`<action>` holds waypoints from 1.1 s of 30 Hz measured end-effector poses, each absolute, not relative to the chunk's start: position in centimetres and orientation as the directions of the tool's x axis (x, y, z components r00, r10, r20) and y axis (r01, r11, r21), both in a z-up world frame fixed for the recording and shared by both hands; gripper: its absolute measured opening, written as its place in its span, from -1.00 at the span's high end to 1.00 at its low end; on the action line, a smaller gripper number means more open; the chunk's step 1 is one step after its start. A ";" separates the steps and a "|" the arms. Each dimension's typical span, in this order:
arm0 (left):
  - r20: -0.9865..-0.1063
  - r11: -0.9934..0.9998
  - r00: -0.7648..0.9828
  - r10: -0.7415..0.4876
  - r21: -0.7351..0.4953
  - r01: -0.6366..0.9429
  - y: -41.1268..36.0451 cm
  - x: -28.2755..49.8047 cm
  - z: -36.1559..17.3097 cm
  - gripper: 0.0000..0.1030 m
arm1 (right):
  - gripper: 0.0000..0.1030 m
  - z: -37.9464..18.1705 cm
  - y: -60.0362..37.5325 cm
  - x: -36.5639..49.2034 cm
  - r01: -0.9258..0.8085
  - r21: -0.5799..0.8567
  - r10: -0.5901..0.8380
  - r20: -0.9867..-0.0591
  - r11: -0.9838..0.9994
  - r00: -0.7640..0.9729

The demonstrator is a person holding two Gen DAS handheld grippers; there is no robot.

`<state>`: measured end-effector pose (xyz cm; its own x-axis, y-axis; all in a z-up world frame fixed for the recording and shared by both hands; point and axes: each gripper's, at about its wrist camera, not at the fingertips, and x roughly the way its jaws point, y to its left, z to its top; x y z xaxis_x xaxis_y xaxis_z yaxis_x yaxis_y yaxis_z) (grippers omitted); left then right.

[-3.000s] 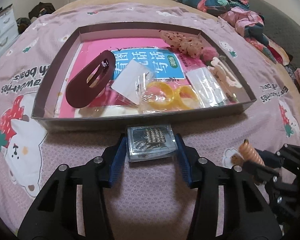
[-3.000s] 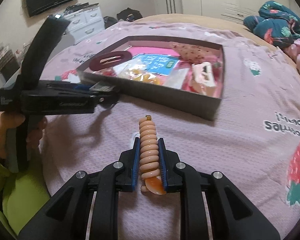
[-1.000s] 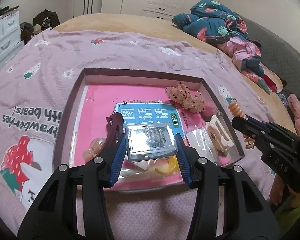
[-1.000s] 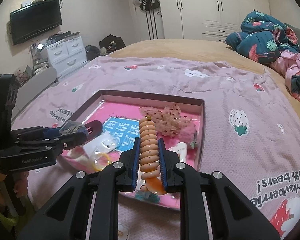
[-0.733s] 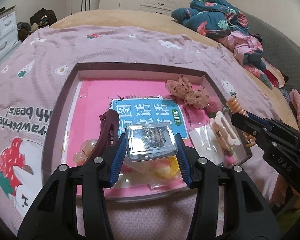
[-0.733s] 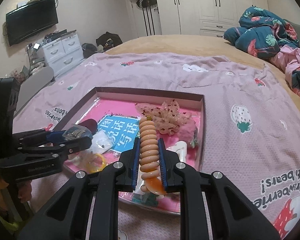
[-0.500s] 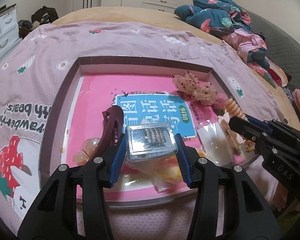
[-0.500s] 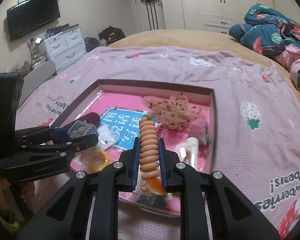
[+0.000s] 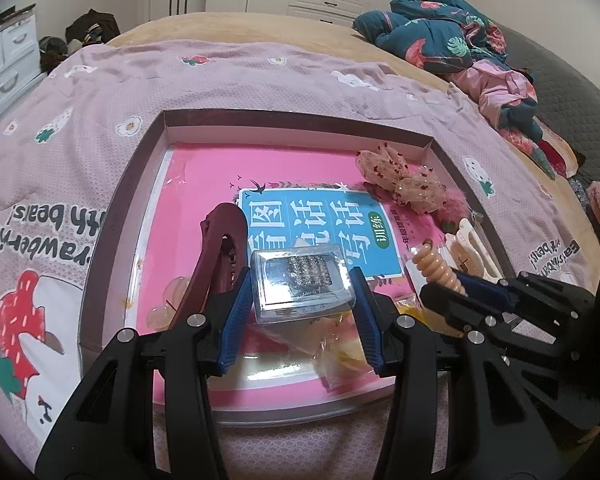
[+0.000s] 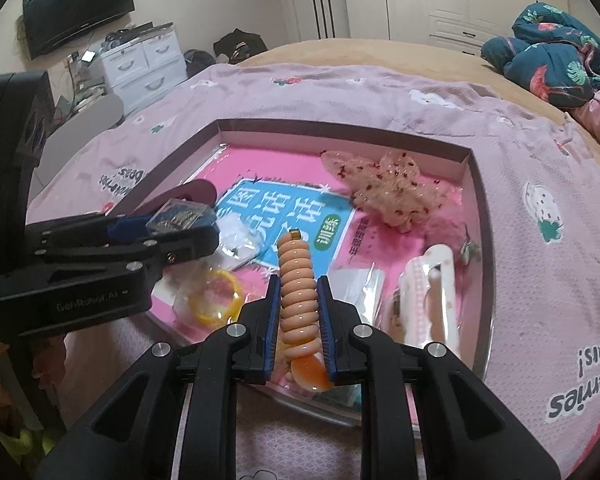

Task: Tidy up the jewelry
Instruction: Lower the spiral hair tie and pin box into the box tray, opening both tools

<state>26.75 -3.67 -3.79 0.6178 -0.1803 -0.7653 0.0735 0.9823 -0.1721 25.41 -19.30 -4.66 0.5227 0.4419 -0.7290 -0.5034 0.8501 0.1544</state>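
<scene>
A shallow brown box (image 9: 116, 216) (image 10: 480, 208) lies on the pink bedspread. My left gripper (image 9: 298, 292) is shut on a small clear case of rhinestone pieces (image 9: 300, 280) (image 10: 178, 212), held over the box's near half. My right gripper (image 10: 299, 304) is shut on a peach spiral hair tie (image 10: 298, 280) (image 9: 436, 268), hovering over the box's near right part. Both grippers point down into the box, side by side.
Inside the box lie a pink and blue booklet (image 9: 312, 224), a maroon hair clip (image 9: 216, 248), a yellow ring (image 10: 216, 296), a cream claw clip (image 10: 432, 292), a speckled scrunchie (image 10: 384, 192) and clear bags. Folded clothes (image 9: 452, 40) lie at the bed's far right.
Both grippers have sunk lower over the box with their loads still held. The right one has come in closer beside the left.
</scene>
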 end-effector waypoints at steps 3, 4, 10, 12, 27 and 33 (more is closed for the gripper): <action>-0.766 0.982 0.617 -0.180 -0.171 0.074 -3.6 26.8 -3.8 0.23 | 0.65 -4.6 -19.3 25.2 -0.510 0.156 0.445 -0.732 0.846 0.516; -0.766 0.982 0.617 -0.181 -0.173 0.074 -3.6 26.8 -3.8 0.23 | 0.65 -4.6 -19.3 25.1 -0.510 0.156 0.446 -0.732 0.846 0.514; -0.768 0.982 0.614 -0.182 -0.171 0.077 -3.7 26.8 -3.8 0.23 | 0.52 -4.3 -19.8 24.5 -0.508 0.162 0.448 -0.732 0.846 0.513; -0.770 0.982 0.611 -0.184 -0.170 0.081 -3.9 26.9 -3.8 0.23 | 0.51 -4.1 -20.2 24.2 -0.505 0.163 0.448 -0.731 0.847 0.515; -0.742 0.980 0.640 -0.199 -0.165 0.113 -5.1 24.7 -1.1 -0.09 | 0.07 -1.3 -24.3 20.6 -0.447 0.175 0.431 -0.696 0.877 0.575; -0.725 0.980 0.661 -0.197 -0.167 0.109 -4.7 22.7 0.2 -0.28 | -0.11 -0.1 -25.0 19.2 -0.436 0.165 0.423 -0.677 0.885 0.602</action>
